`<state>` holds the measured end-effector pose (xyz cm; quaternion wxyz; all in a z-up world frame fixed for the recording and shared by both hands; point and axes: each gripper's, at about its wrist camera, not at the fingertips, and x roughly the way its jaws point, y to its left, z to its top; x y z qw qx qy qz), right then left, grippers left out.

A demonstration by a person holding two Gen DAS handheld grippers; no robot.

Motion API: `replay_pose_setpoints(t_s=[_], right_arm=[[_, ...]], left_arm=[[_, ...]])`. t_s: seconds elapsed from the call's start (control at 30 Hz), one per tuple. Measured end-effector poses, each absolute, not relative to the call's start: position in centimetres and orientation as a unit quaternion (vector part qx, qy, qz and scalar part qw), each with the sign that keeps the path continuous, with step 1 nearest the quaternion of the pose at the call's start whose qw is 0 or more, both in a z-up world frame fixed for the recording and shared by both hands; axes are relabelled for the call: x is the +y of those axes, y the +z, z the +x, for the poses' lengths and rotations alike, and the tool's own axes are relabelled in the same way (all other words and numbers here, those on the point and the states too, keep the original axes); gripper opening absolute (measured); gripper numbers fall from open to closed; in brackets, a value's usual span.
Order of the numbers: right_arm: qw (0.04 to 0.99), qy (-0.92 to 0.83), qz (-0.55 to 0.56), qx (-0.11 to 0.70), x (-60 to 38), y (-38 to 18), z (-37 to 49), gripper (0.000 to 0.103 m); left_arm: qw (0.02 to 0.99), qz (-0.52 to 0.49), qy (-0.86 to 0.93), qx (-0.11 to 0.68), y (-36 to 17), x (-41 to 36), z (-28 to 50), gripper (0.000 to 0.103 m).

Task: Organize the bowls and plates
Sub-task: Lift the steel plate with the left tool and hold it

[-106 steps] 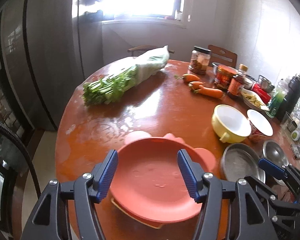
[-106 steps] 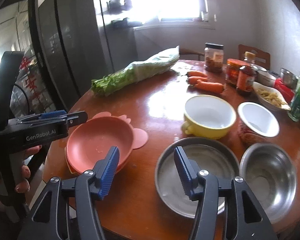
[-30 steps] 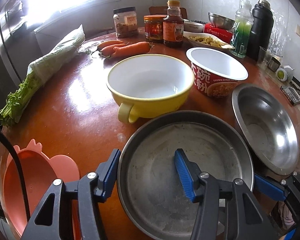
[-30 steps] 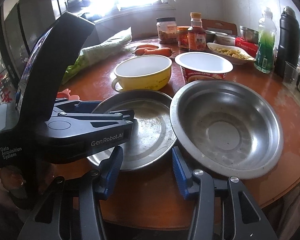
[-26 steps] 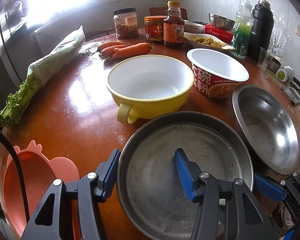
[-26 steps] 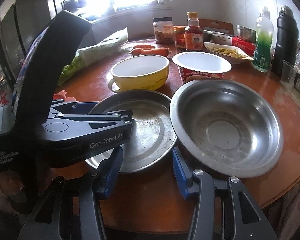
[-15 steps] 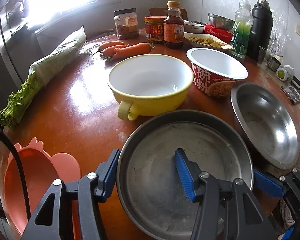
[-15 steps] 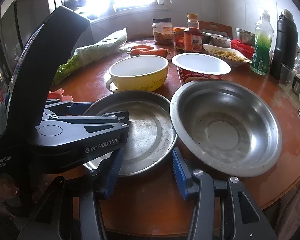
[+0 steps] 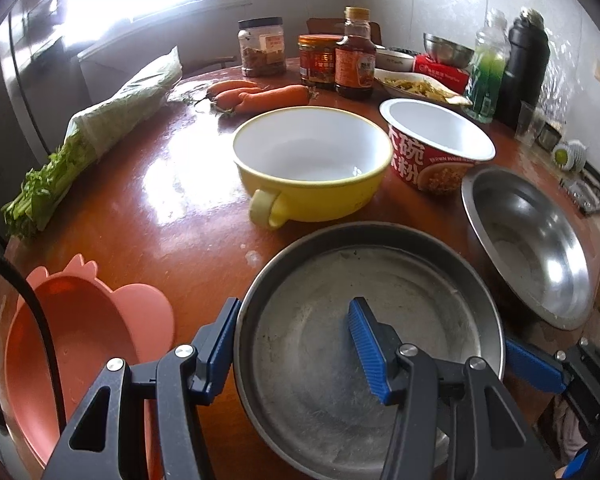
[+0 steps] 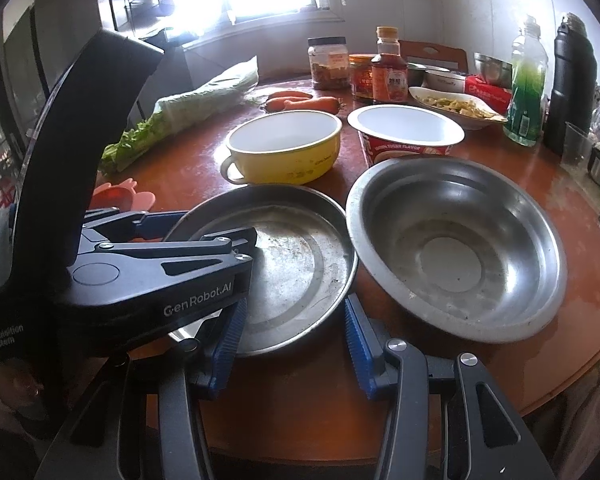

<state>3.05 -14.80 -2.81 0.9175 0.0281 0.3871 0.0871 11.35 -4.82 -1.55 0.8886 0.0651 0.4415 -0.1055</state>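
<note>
A flat steel plate (image 9: 364, 320) lies at the table's near edge. My left gripper (image 9: 296, 336) is open, one finger outside the plate's left rim and one over its inside. The plate also shows in the right wrist view (image 10: 296, 256), where my right gripper (image 10: 292, 332) is open just in front of its near rim. A steel bowl (image 10: 452, 248) sits right of the plate. A yellow handled bowl (image 9: 312, 164) and a red paper noodle bowl (image 9: 436, 152) stand behind. A pink plate (image 9: 72, 332) lies at the left.
Bagged greens (image 9: 96, 128), carrots (image 9: 260, 96), jars and a sauce bottle (image 9: 354, 56), a dish of food, a green bottle (image 10: 526, 80) and a black flask (image 10: 572, 80) line the back of the round wooden table (image 9: 148, 208).
Over the last second both grippers barely moved and stayed open around the steel plate. Since 3.5 s ago my left gripper moved right from the pink plate to the steel plate.
</note>
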Motion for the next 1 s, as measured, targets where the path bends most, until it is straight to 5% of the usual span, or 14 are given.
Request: replay_pose_setpoints(t_s=[1.0], right_arm=[[0.926, 0.113, 0.024, 0.359, -13.3, -0.5, 1.3, 0.051]], left_arm=[[0.906, 0.037, -0.106, 0.408, 1.5, -2.2, 8.9, 0.055]])
